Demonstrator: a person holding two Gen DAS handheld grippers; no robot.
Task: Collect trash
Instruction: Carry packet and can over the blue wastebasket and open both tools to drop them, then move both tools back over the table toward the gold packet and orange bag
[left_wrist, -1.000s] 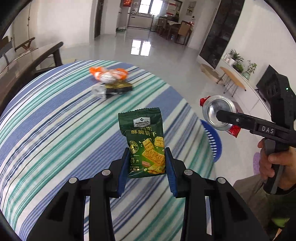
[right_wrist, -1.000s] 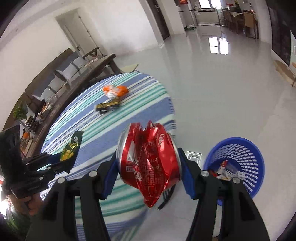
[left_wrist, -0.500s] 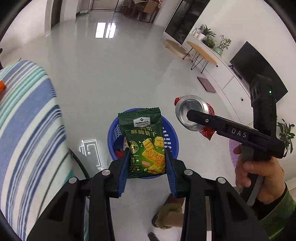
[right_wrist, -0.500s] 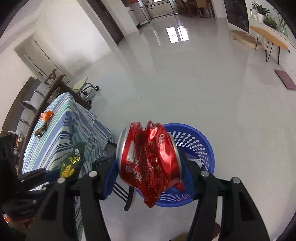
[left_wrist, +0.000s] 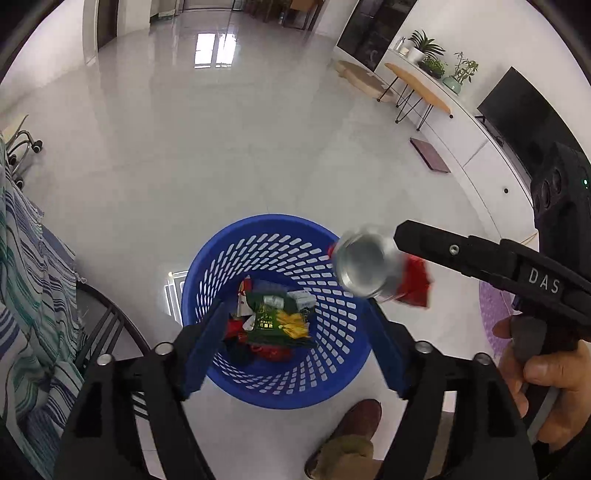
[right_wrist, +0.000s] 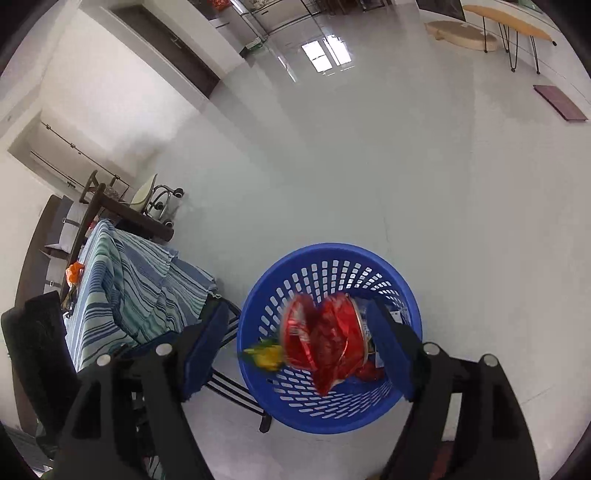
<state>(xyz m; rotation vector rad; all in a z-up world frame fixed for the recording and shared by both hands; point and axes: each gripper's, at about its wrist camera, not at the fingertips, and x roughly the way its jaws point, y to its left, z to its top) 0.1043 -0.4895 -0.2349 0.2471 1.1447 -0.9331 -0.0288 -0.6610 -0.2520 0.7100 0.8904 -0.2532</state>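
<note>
Nearest me, both sets of fingers hang over the blue basket, which stands on a glossy pale tile floor. To the left, the worktop under its striped cloth stands just beside the basket, with an orange wrapper on its far end. Farther off on the right I see a wooden side table on thin legs, potted plants and a dark television along the wall.

A second ago I was over the worktop, the left gripper pinching the green snack packet and the right gripper clamping the crushed red can. Now I look down into the basket. Both sets of fingers have just been opening.

The left fingers stand wide apart and grip nothing; the packet lies inside the basket on other litter, below and between them. The right fingers are also spread wide. The can, blurred, sits in the gap between them over the basket's mouth, apart from the left pad; whether it touches the right pad I cannot tell. My hand grips the right handle at the near right.
</note>
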